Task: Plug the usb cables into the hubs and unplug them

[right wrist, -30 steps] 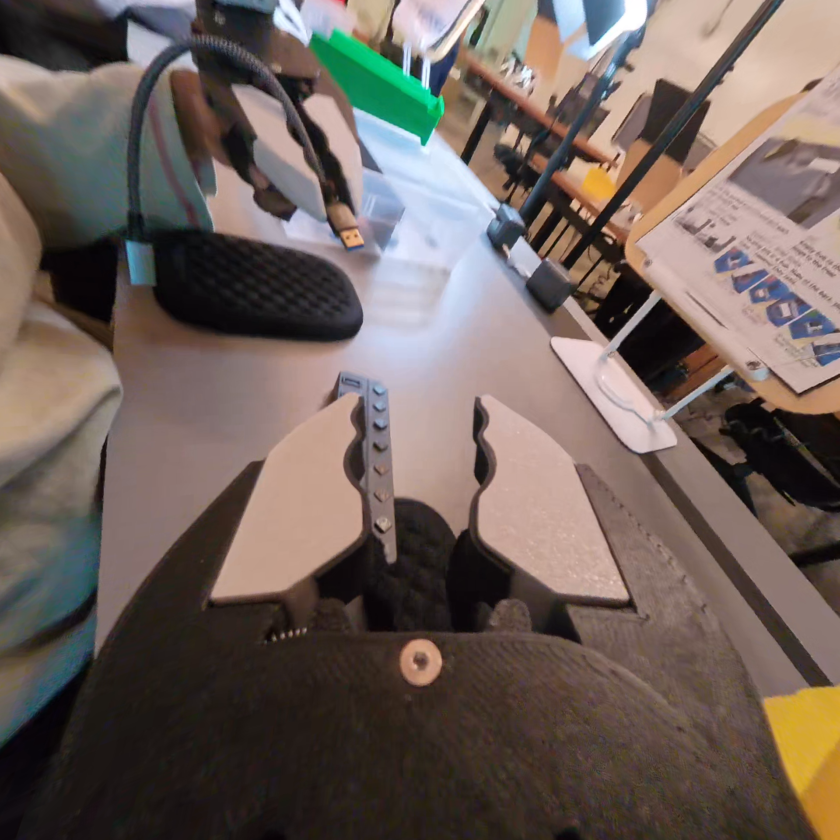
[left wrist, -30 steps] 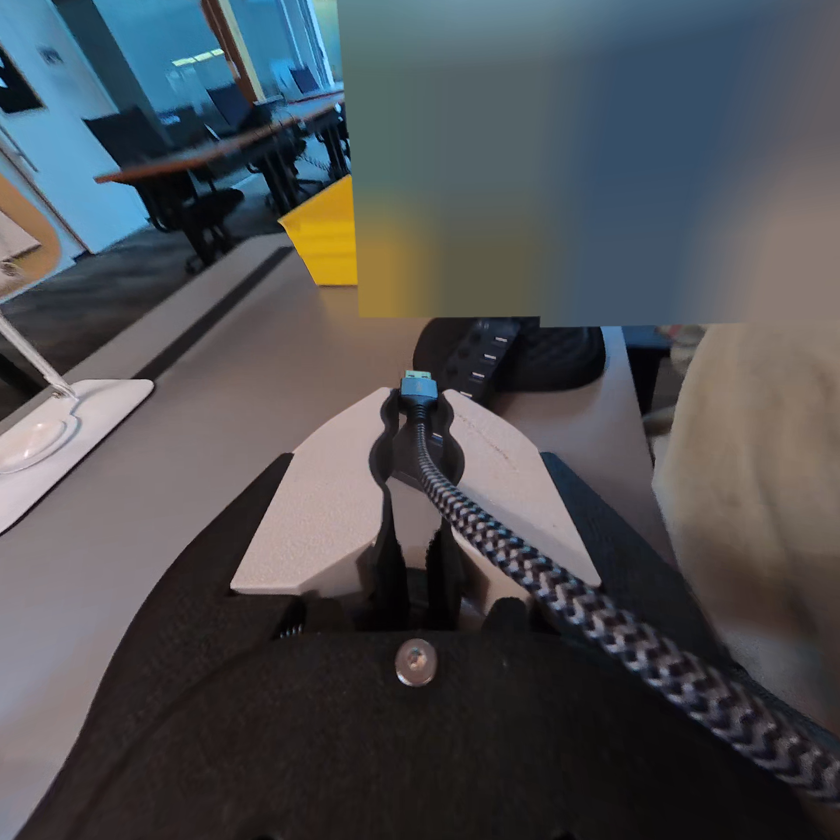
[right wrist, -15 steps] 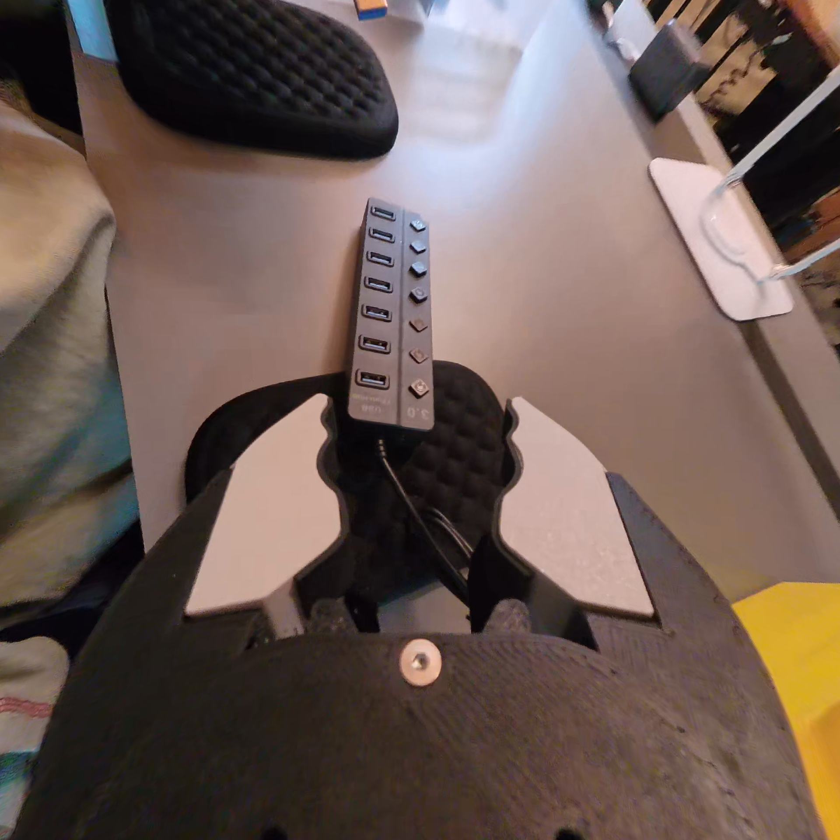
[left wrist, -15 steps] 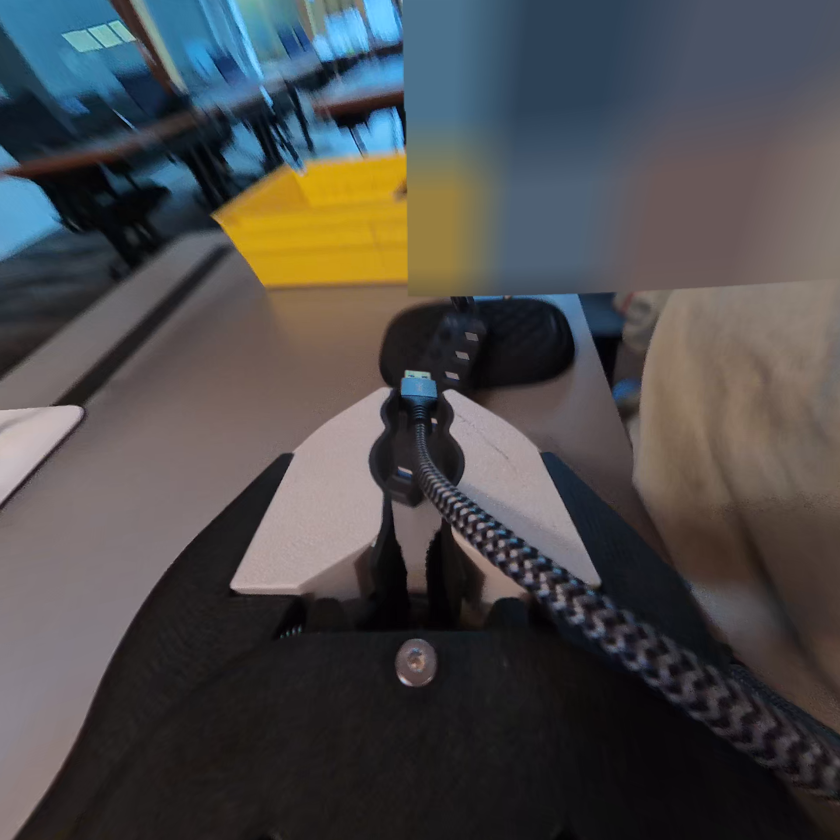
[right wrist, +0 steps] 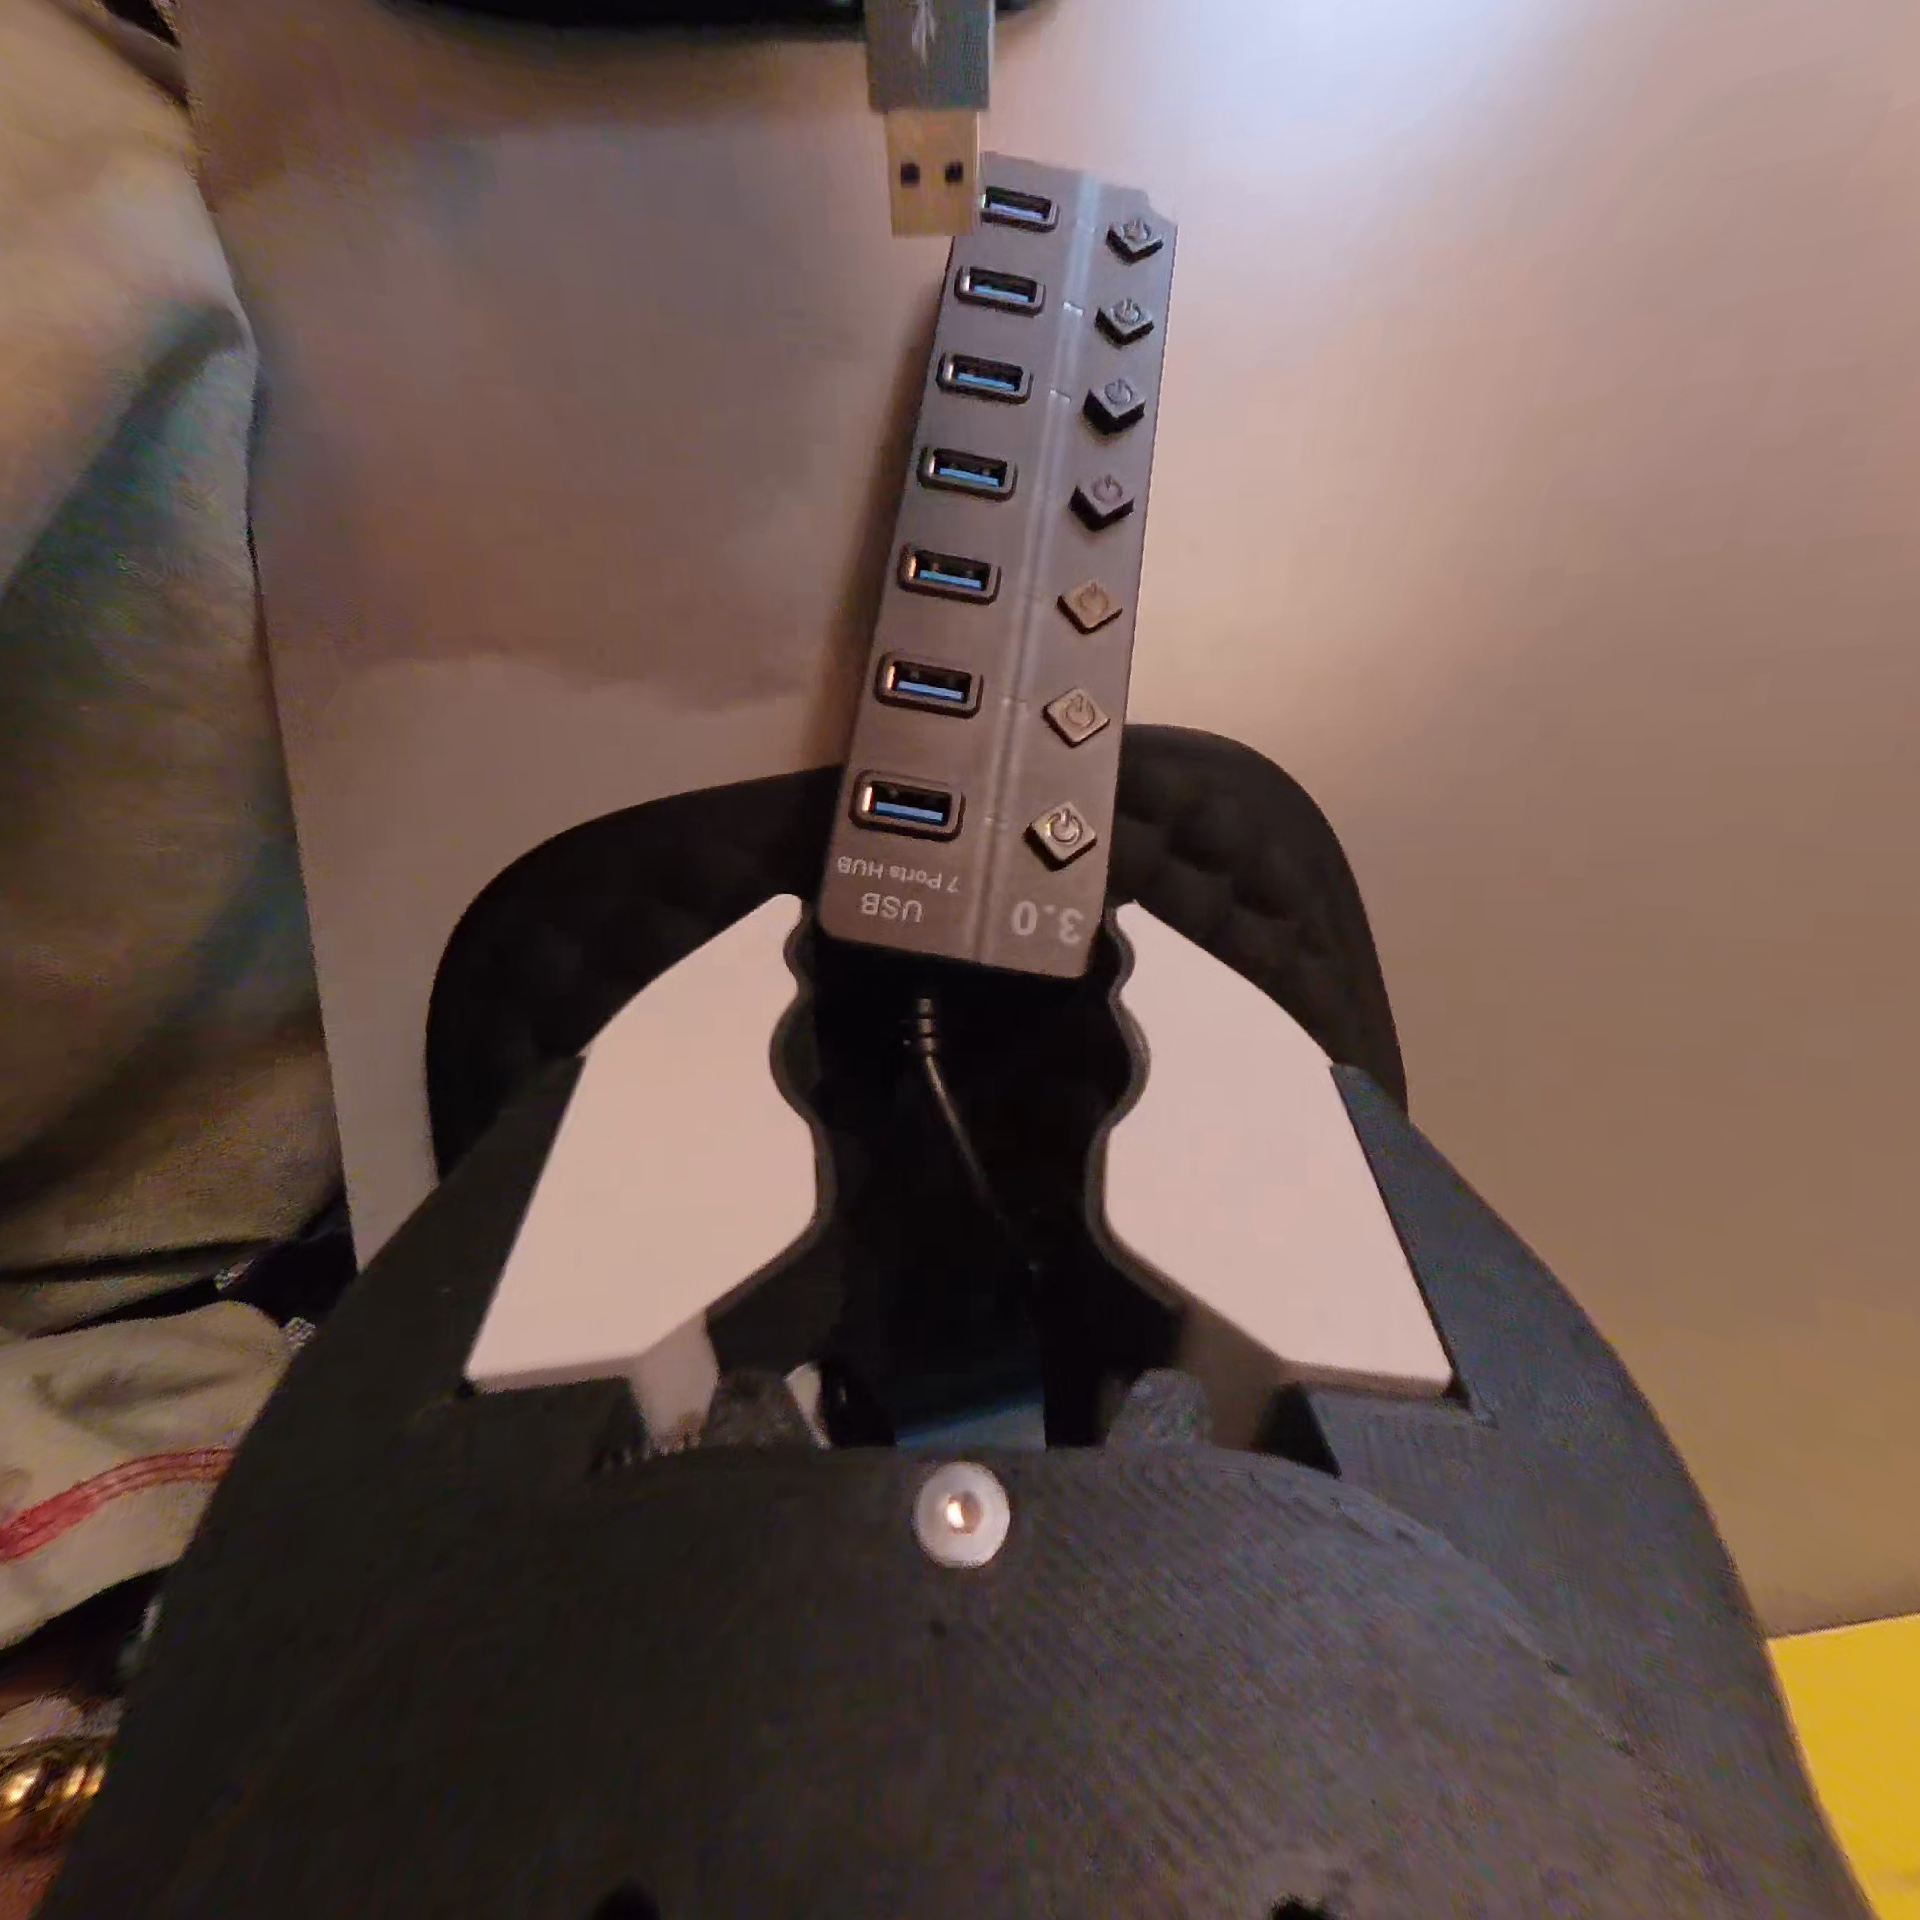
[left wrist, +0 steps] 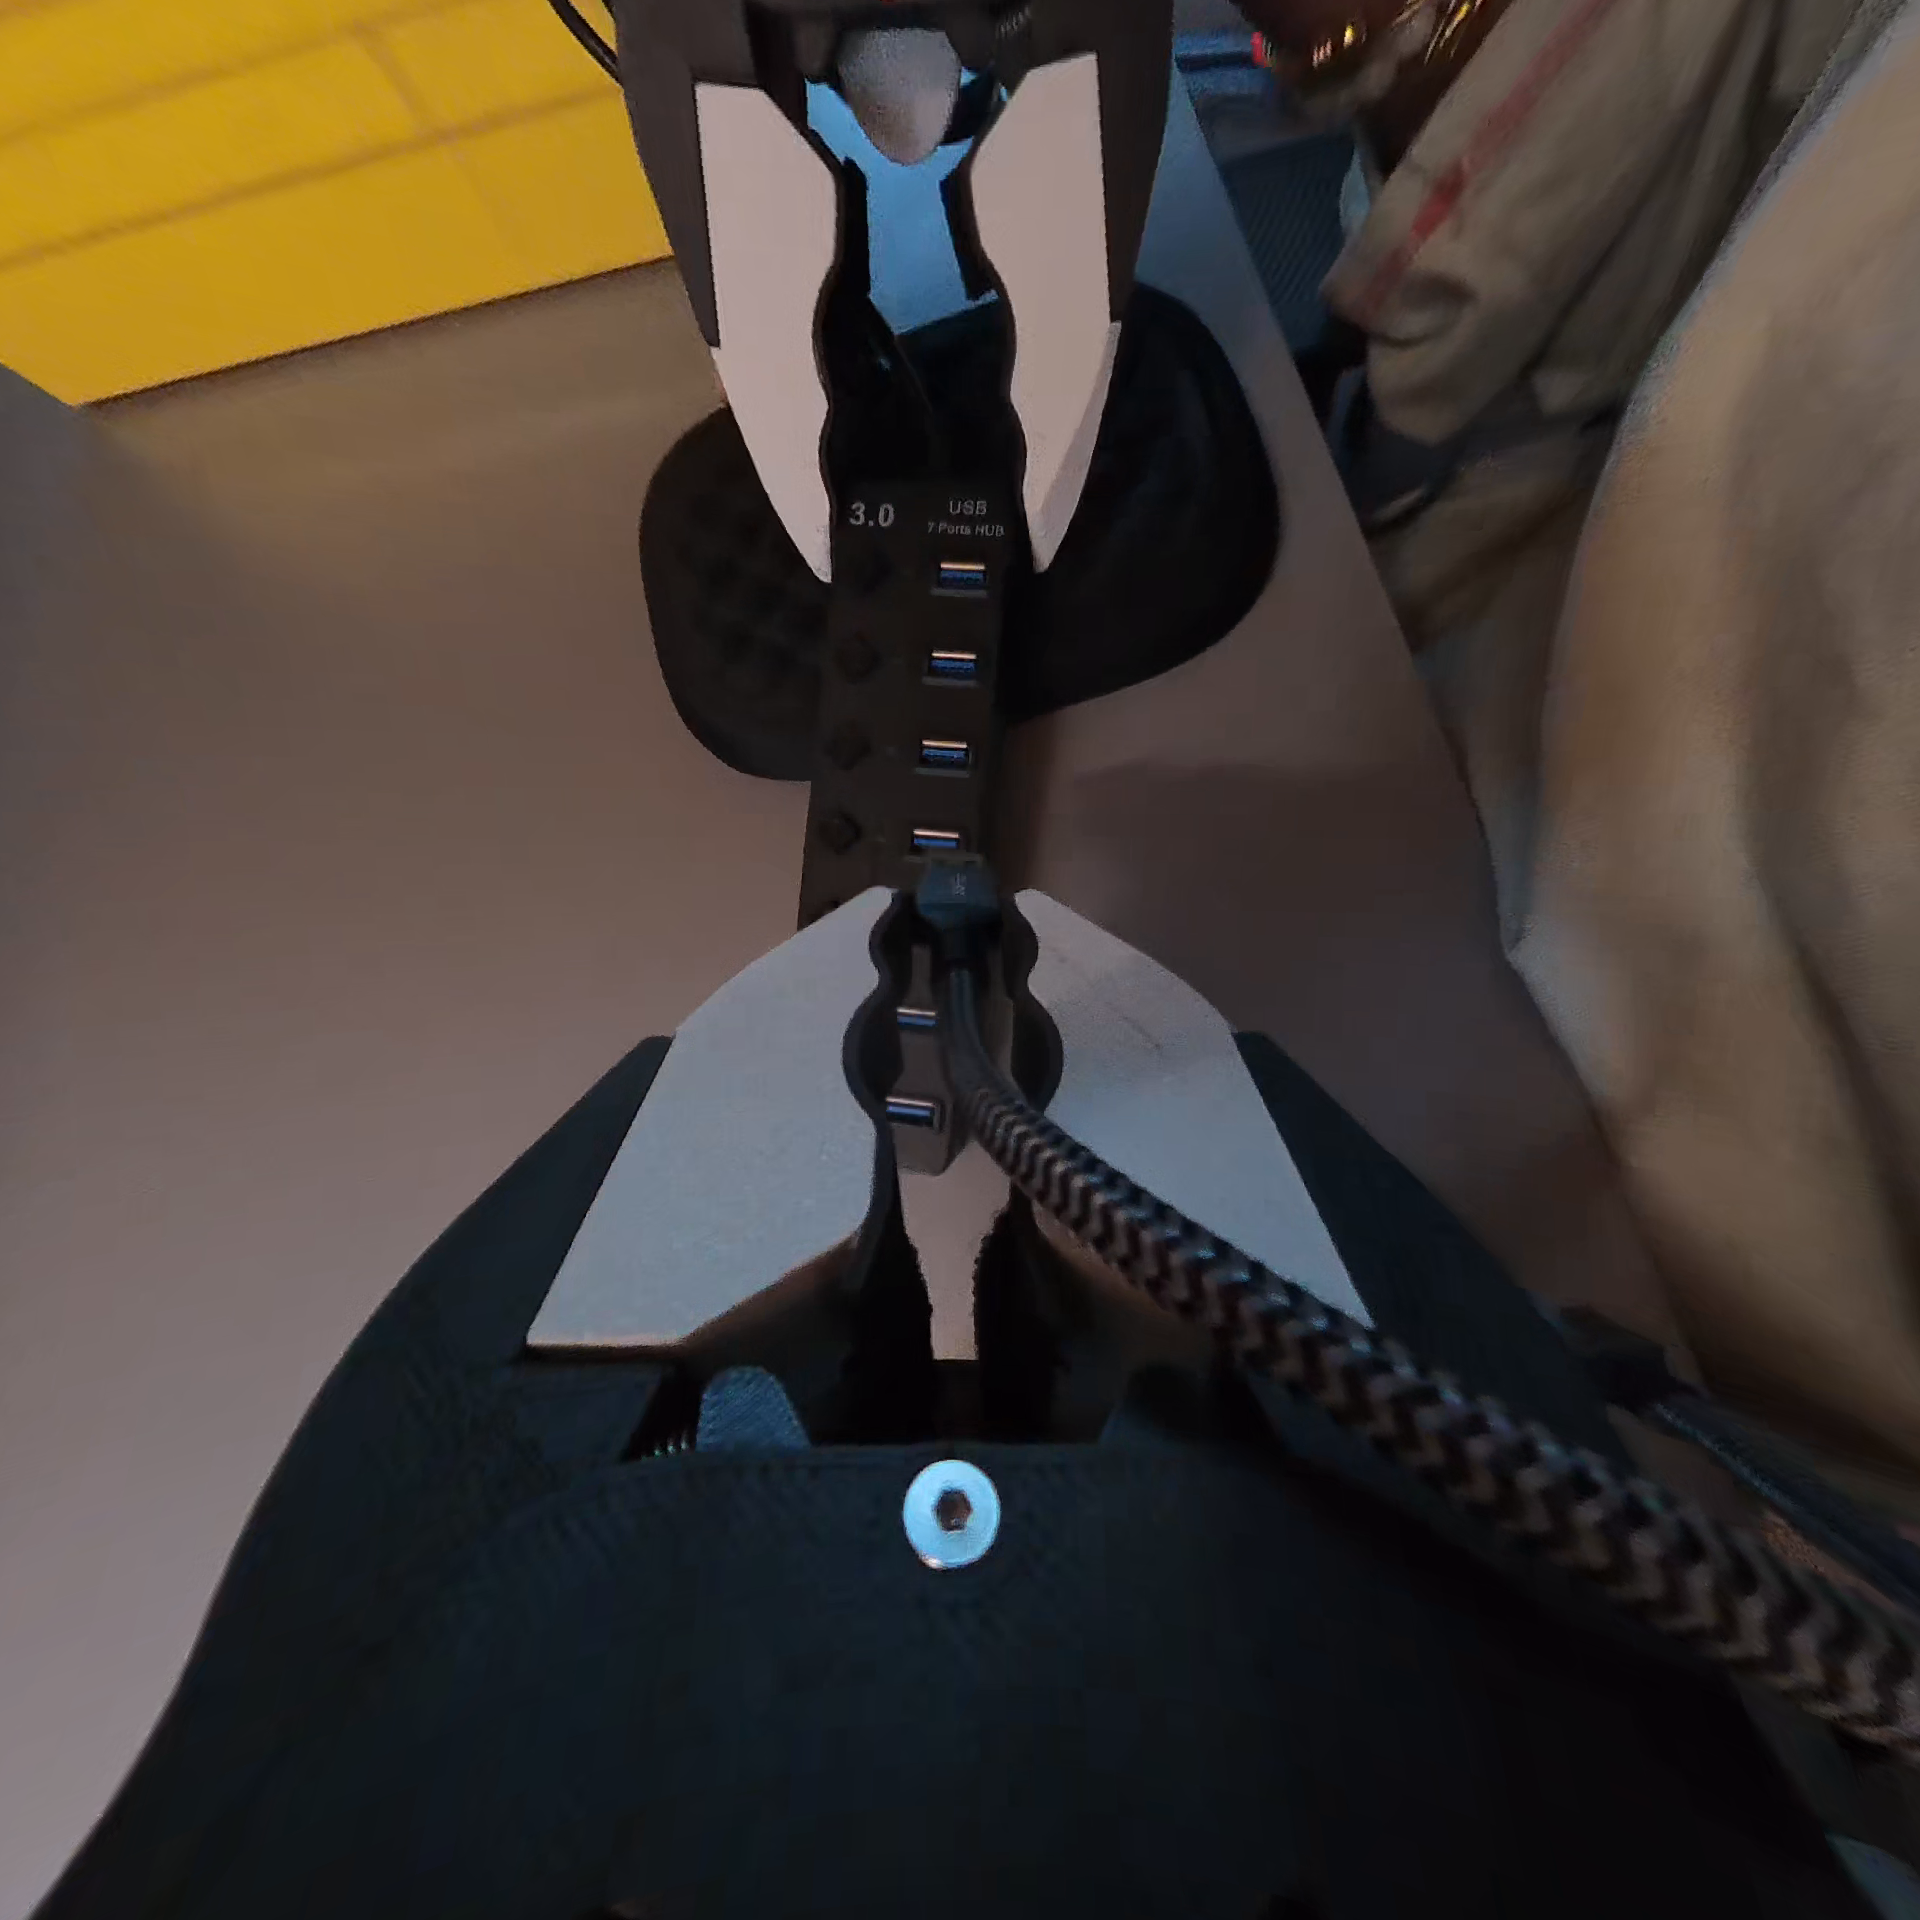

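Observation:
A black USB hub point(right wrist: 997, 571) with several ports and buttons lies on the grey table point(right wrist: 1507, 520), its cabled end on a black mesh pad point(right wrist: 1247, 831). My right gripper point(right wrist: 961, 935) is closed on the sides of that cabled end. It also shows from the front in the left wrist view point(left wrist: 930, 561). My left gripper point(left wrist: 951, 904) is shut on a USB plug point(left wrist: 954, 891) with a braided cable point(left wrist: 1247, 1299), held just above the hub point(left wrist: 914, 727). In the right wrist view the plug's metal end point(right wrist: 932, 187) hangs over the hub's far end, not inserted.
A yellow bin point(left wrist: 312, 156) stands beyond the pad; its corner shows in the right wrist view point(right wrist: 1849, 1714). A person's beige sleeve point(left wrist: 1714, 727) lies along the table's edge beside the hub. Bare table point(left wrist: 312, 727) lies on the other side.
My right gripper has moved in and closed from wide open onto the hub's cabled end. My left gripper has tilted down and brought the plug close over the hub's ports.

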The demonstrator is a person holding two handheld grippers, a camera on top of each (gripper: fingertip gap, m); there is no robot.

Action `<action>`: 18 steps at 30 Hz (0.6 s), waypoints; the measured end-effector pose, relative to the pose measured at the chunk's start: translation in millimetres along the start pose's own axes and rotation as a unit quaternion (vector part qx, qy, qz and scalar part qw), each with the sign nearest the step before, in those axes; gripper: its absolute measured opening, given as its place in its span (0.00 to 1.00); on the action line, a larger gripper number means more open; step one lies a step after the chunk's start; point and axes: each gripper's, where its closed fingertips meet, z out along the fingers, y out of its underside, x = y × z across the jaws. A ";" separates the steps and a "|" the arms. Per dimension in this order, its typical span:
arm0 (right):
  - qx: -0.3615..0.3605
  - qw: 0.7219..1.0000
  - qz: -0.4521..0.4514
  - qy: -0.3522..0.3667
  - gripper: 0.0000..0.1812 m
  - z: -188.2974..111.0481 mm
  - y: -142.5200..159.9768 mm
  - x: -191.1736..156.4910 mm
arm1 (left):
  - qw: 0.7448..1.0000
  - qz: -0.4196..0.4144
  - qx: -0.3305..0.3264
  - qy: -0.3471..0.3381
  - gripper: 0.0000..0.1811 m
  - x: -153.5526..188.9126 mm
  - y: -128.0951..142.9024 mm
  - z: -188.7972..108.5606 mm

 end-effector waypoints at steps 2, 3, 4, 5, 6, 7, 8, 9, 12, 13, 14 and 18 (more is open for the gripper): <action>0.002 1.000 -0.008 0.005 0.29 -0.5 -0.6 0.6 | 1.000 0.007 -0.011 0.004 0.09 -1.5 -1.5 3.7; 0.003 1.000 -0.014 0.009 0.29 -0.8 -1.2 1.1 | 1.000 0.012 -0.015 0.004 0.09 -2.1 -2.3 4.9; 0.004 1.000 -0.019 0.014 0.29 -1.3 -2.0 1.6 | 1.000 0.017 -0.015 0.003 0.09 -2.6 -3.5 5.9; 0.005 1.000 -0.024 0.017 0.29 -1.7 -2.9 2.0 | 1.000 0.018 -0.013 0.005 0.09 -2.4 -5.2 6.1; 0.007 0.999 -0.025 0.018 0.29 -2.1 -3.4 2.0 | 1.000 0.019 -0.013 0.008 0.09 -1.8 -6.3 6.2; 0.008 0.999 -0.026 0.018 0.29 -2.5 -3.8 1.9 | 1.000 0.020 -0.016 0.009 0.09 -1.8 -6.3 6.8; 0.010 0.999 -0.028 0.019 0.29 -3.1 -4.5 1.7 | 0.999 0.022 -0.023 0.009 0.09 -2.2 -5.2 7.3; 0.012 0.999 -0.031 0.020 0.29 -3.8 -5.4 1.7 | 0.999 0.024 -0.034 0.009 0.09 -2.8 -3.7 8.5; 0.015 0.999 -0.037 0.026 0.29 -6.4 -9.6 0.9 | 0.998 0.015 -0.067 0.008 0.09 -5.3 -1.9 12.4; 0.018 0.999 -0.041 0.029 0.29 -7.7 -12.2 0.5 | 0.997 0.010 -0.073 0.008 0.09 -5.6 -3.4 13.8; 0.022 0.998 -0.045 0.031 0.29 -9.0 -15.1 0.0 | 0.997 0.009 -0.077 0.006 0.09 -6.0 -5.0 15.2; 0.033 0.998 -0.052 0.033 0.29 -12.3 -21.2 -2.1 | 0.996 0.013 -0.088 0.012 0.09 -3.5 -9.3 21.0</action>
